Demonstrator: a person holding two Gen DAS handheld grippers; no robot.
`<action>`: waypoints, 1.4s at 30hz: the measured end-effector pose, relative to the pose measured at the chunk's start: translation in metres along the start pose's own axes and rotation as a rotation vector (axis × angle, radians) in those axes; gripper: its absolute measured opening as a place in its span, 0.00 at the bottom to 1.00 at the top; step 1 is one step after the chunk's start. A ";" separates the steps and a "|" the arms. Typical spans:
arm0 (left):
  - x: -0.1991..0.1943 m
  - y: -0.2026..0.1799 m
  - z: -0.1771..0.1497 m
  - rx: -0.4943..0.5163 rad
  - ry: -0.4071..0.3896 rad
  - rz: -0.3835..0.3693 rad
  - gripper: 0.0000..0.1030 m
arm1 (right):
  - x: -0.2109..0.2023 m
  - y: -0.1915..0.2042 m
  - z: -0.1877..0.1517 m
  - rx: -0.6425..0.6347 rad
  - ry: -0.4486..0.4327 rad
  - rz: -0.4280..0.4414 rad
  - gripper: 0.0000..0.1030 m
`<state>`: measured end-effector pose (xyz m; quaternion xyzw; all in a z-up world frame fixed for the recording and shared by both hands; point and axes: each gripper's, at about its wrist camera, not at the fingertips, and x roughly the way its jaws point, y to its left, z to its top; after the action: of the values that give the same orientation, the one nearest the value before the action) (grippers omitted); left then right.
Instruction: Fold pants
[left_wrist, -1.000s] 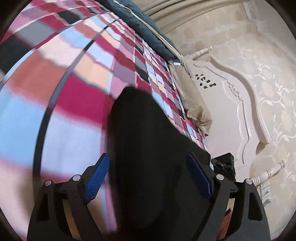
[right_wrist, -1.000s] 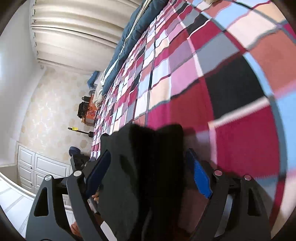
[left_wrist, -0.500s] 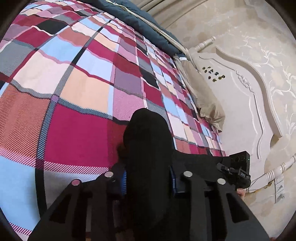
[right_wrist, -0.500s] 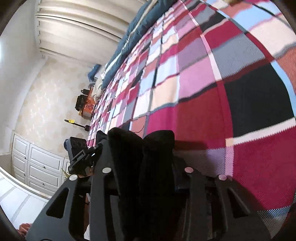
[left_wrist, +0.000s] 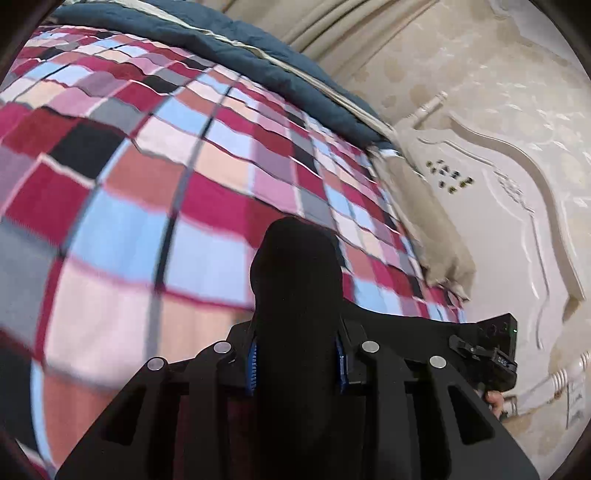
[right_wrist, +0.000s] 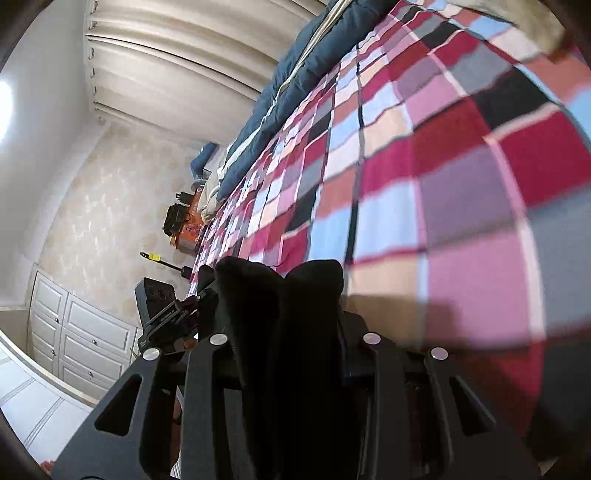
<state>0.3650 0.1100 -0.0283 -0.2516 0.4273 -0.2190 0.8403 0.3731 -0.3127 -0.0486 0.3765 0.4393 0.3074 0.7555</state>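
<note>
The black pants (left_wrist: 295, 266) are bunched between the jaws of my left gripper (left_wrist: 295, 365), which is shut on them; a dark fold sticks up past the blue pads (left_wrist: 252, 363). My right gripper (right_wrist: 284, 354) is shut on another bunch of the same black pants (right_wrist: 280, 295). Both hold the cloth lifted above the plaid bedspread (left_wrist: 147, 184), which also shows in the right wrist view (right_wrist: 443, 166). The right gripper's body (left_wrist: 495, 350) shows at the left wrist view's right edge, and the left gripper's body (right_wrist: 166, 314) at the right wrist view's left.
A dark blue quilt (left_wrist: 229, 48) lies along the bed's far side. A beige pillow (left_wrist: 432, 229) rests by the white headboard (left_wrist: 517, 221). Curtains (right_wrist: 177, 62), white cabinets (right_wrist: 74, 332) and a cluttered bedside stand (right_wrist: 181, 229) lie beyond the bed's other end.
Both grippers closed on the black pants a second ago and have since lifted the cloth higher off the bedspread. The views have swung and show more of the bed.
</note>
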 end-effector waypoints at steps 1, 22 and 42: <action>0.006 0.006 0.008 -0.007 0.007 0.017 0.30 | 0.006 -0.002 0.005 0.005 0.004 -0.003 0.31; 0.015 0.038 0.005 -0.084 0.013 -0.067 0.64 | 0.013 -0.031 0.006 0.136 0.039 0.010 0.53; -0.063 0.009 -0.111 -0.150 0.013 -0.141 0.84 | -0.050 0.000 -0.098 0.109 -0.033 -0.008 0.84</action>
<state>0.2404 0.1280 -0.0516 -0.3417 0.4293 -0.2465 0.7989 0.2646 -0.3234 -0.0597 0.4203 0.4444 0.2738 0.7422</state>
